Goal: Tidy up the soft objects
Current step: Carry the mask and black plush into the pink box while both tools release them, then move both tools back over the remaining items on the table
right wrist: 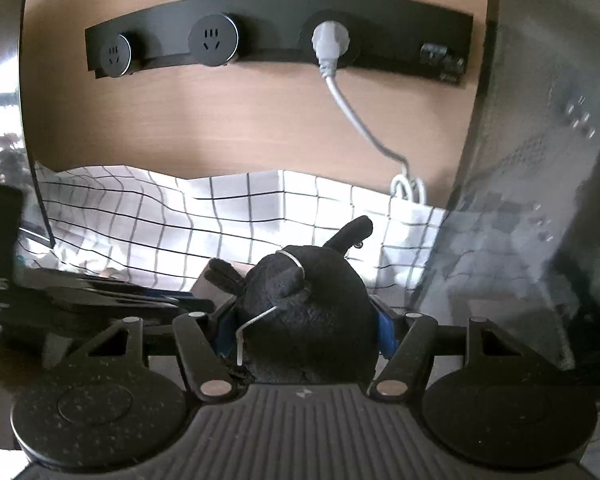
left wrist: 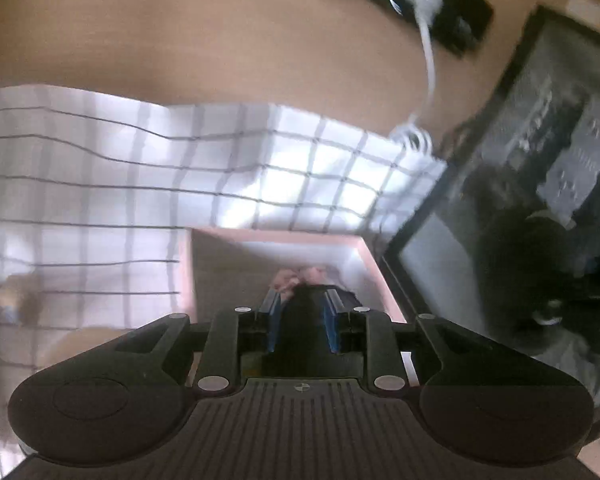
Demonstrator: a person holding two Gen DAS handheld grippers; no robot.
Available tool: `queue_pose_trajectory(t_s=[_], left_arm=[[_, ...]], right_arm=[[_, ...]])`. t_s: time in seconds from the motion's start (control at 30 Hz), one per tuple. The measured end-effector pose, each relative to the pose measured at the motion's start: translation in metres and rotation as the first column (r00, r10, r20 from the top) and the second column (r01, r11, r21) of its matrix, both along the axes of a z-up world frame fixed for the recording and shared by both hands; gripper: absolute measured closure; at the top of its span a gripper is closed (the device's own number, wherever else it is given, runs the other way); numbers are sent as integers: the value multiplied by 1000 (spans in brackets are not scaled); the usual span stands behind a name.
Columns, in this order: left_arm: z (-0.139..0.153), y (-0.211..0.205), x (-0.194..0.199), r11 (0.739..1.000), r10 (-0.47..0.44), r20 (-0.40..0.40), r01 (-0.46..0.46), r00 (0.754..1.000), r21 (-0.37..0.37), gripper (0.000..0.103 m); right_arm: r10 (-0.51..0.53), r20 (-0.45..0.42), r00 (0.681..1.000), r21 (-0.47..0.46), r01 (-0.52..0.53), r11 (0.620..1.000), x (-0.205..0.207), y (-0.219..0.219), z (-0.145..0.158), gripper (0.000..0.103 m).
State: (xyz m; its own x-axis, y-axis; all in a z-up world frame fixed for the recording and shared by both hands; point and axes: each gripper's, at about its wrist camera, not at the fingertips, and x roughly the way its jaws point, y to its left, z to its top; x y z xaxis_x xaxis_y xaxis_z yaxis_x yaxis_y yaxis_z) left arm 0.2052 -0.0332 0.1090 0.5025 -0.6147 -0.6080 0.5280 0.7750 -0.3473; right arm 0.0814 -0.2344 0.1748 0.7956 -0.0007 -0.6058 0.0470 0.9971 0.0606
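Left claw [left wrist: 300,320]: jaws narrow, pinching a small dark soft item with a pink tuft [left wrist: 298,280] showing past the fingertips; what the item is cannot be told through the blur.
Right claw [right wrist: 304,320]: jaws set wide, clamped on the flanks of a round black plush toy [right wrist: 304,312], whose stubby limbs and white tag loop point up and away from the camera.
Landmark: pink-rimmed box [left wrist: 370,264], open-topped, standing on the checked cloth [left wrist: 140,184] that covers the desk.
Left item relative to box: directly above the open interior, just inside the near rim.
Plush toy relative to box: a corner of the box appears to show just left of the toy in the right wrist view; the toy seems beside it, not yet over it.
Nearer hand: the left, by judgement, since its load already hangs over the box.
Key axis: the drop is downward along the left claw's pointing line.
Surroundings: black socket strip [right wrist: 276,40] with a white plug [right wrist: 329,42] on the wall behind the box.
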Motion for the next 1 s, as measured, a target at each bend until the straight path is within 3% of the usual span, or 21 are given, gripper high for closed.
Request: queue_pose_trajectory(t_s=[0.17, 0.3, 0.4, 0.53, 0.63, 0.73, 0.9, 1.0], left_arm=[[7, 50, -33, 998, 55, 69, -53, 996, -28, 77], [-8, 98, -59, 986, 150, 90, -155, 985, 60, 77], [-27, 137, -70, 959, 244, 56, -249, 968, 132, 77], [-45, 187, -76, 902, 408, -14, -401, 913, 159, 77], [-47, 214, -76, 859, 494, -24, -484, 869, 164, 77], [-45, 233, -78, 836, 532, -11, -523, 847, 165, 77], [-43, 262, -85, 837, 536, 0, -531, 845, 133, 77], [-47, 279, -86, 843, 530, -22, -525, 848, 116, 77]], right_arm=[[42, -13, 999, 84, -41, 996, 20, 4, -16, 32], [40, -7, 999, 122, -39, 992, 32, 7, -28, 20], [25, -4, 1000, 137, -24, 990, 31, 8, -31, 20], [35, -17, 999, 136, -32, 990, 25, 22, -37, 20], [99, -5, 995, 95, -98, 991, 16, 53, -38, 19], [202, 26, 979, 16, -202, 979, 10, 101, -36, 20], [342, 81, 936, -69, -337, 939, 13, 184, -36, 20], [417, 54, 907, -94, -411, 907, 27, 233, -47, 20]])
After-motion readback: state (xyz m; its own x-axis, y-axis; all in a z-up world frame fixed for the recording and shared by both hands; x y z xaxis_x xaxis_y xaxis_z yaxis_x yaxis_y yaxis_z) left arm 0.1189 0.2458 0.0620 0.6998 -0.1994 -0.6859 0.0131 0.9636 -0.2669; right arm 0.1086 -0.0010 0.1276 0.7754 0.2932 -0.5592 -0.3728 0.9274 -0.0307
